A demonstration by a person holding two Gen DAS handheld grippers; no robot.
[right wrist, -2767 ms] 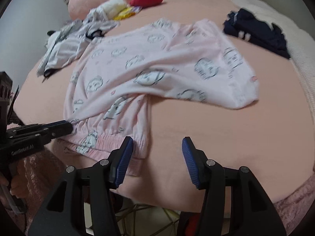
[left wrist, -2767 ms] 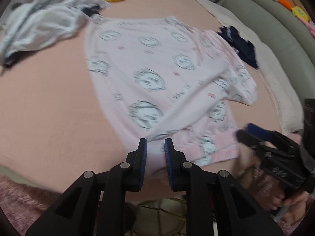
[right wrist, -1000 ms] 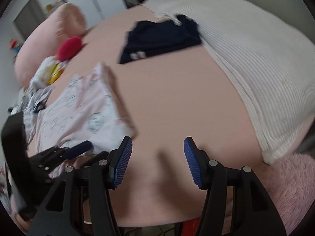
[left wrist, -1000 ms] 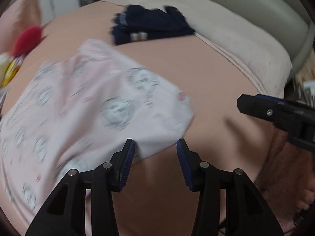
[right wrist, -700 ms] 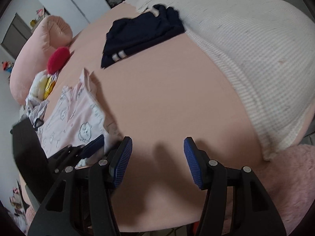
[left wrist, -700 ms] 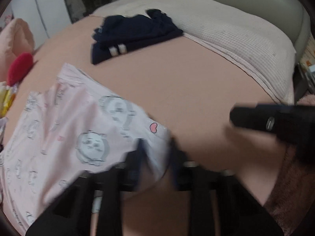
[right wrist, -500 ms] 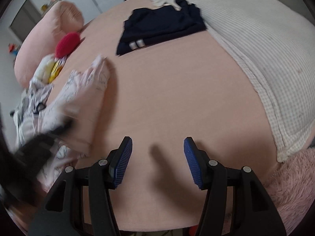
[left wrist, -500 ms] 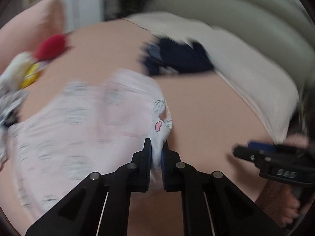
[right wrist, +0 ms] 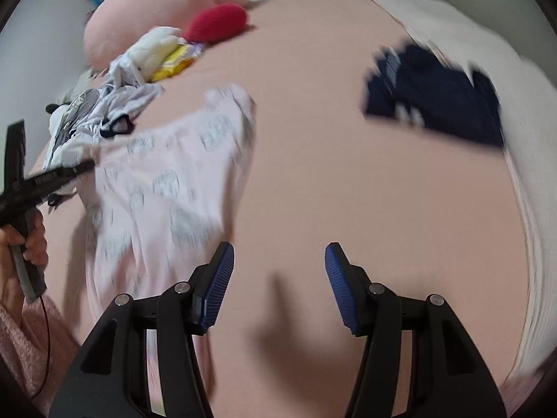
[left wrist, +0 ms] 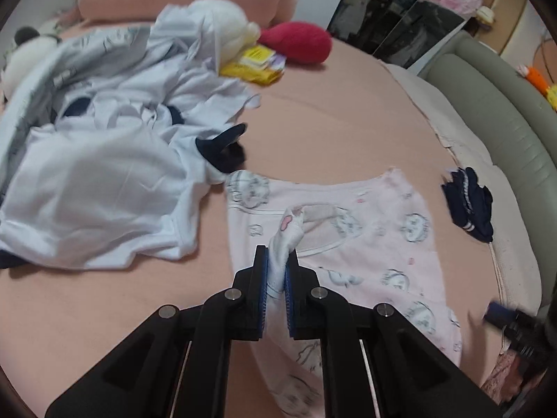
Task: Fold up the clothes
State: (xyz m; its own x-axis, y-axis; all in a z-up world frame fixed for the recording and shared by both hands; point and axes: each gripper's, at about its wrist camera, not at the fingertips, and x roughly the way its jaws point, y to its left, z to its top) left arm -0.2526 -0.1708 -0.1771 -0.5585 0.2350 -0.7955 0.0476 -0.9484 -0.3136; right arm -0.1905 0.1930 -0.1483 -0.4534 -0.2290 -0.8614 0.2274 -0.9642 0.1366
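Right, closest in, the left gripper [left wrist: 276,271] has its blue pads pinched tight on a bunched corner of the pink printed garment [left wrist: 376,244], and that corner stands up out of the jaws while the rest of the cloth lies on the peach bedsheet [left wrist: 330,118]. The right gripper [right wrist: 276,284] is a different story: jaws spread wide, nothing between them, only bare sheet and their own shadow below.

As for progress, I'd call it early to middle. The pink piece looks part-doubled, one flap lying back over its body, but the edges aren't squared and the lifted corner has yet to be laid down. Just past it, touching its far-left corner, sprawls the crumpled white and pale-blue heap [left wrist: 104,146], plainly unfolded, so there's plenty left. Off to the right, the dark navy item [right wrist: 435,101] sits well apart, compact, possibly already folded, though blur makes that hard to tell.

Now the views. The left wrist camera alone shows the pinch itself and the full spread of the white heap. The right wrist camera shows what that one can't: the person's left hand [right wrist: 21,247] on the gripper handle, plus the pink garment's right edge beside open sheet. Furthest back, the red plush [left wrist: 296,43] and a big pink pillow [right wrist: 156,10].
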